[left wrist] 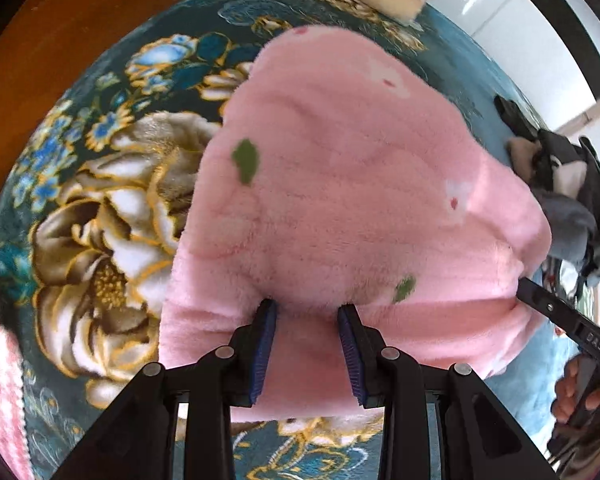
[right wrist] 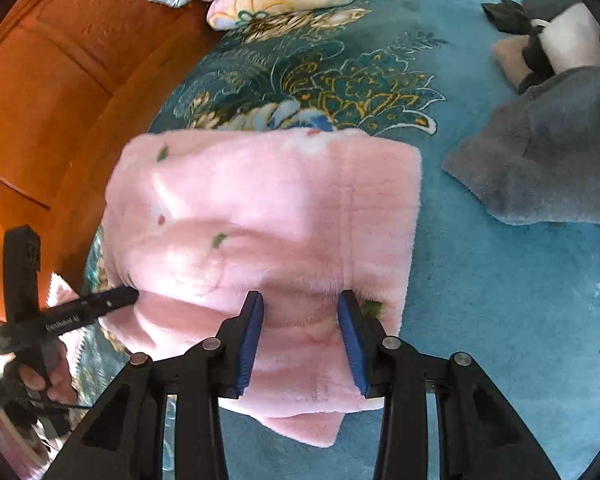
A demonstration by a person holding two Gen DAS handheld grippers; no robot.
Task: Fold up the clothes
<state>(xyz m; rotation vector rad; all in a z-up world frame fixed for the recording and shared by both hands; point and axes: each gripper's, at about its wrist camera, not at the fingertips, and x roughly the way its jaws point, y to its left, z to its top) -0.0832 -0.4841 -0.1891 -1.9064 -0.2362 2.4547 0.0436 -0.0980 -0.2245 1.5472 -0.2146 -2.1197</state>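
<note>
Both grippers, left (left wrist: 307, 312) and right (right wrist: 300, 300), spread over the pink garment (right wrist: 260, 208), already folded compact; grey clothes (right wrist: 548, 160) lie unfolded.

We see a pink fleece (right wrist: 260, 208) with green and white specks, on a teal blanket (left wrist: 112, 184) with gold, white and blue flowers; a grey garment (right wrist: 548, 160); blue pads (right wrist: 249, 340).

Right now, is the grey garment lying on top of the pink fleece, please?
No, the grey garment lies apart from the pink fleece, with bare blanket between them.
</note>
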